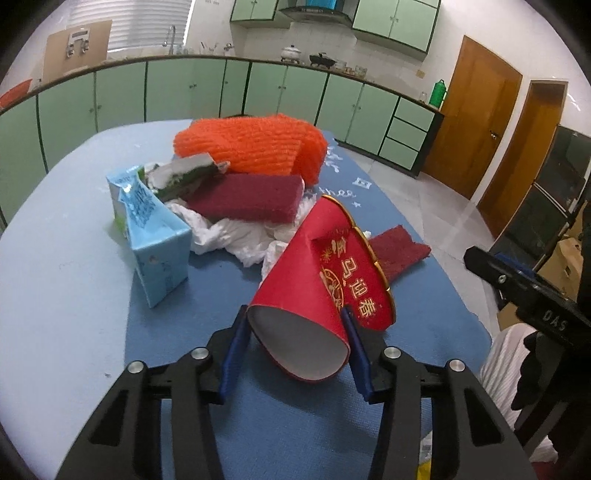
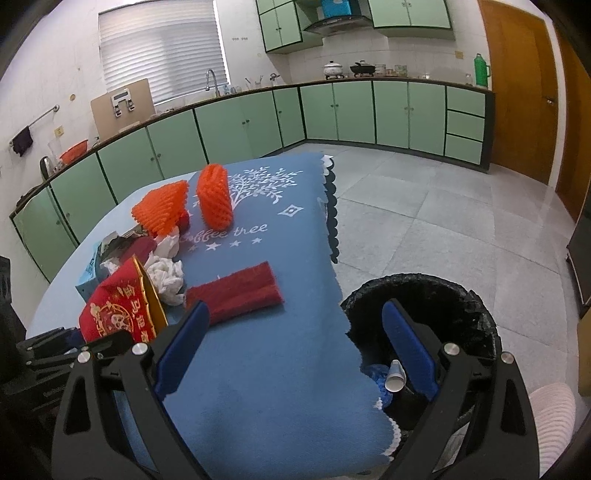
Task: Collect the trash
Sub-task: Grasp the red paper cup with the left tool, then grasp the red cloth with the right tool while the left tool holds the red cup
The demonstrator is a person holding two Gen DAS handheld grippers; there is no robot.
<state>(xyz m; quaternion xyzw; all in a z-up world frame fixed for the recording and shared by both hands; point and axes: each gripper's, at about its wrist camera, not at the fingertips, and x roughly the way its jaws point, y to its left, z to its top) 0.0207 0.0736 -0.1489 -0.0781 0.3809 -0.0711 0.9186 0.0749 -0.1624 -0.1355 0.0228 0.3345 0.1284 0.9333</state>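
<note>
Green cabinets point(image 2: 240, 125) line white walls; blinds point(image 2: 162, 55) cover a window, grey floor tiles point(image 2: 424, 221), seemingly wooden doors point(image 1: 469, 122)

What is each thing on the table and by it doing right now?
Red envelope: curled up, clamped in the left hand-held gripper.
Right hand-held gripper: open, empty.
Milk carton: torn open, lying tipped.
Tissues: crumpled.
Orange foam net: on top of the pile.
Red cloth strip: lying flat.
Trash bin: open, lined, a paper cup inside.

Home kitchen; green cabinets point(image 2: 391, 110); range hood point(image 2: 338, 22); sink tap point(image 2: 210, 79); pots on stove point(image 2: 334, 69).
</note>
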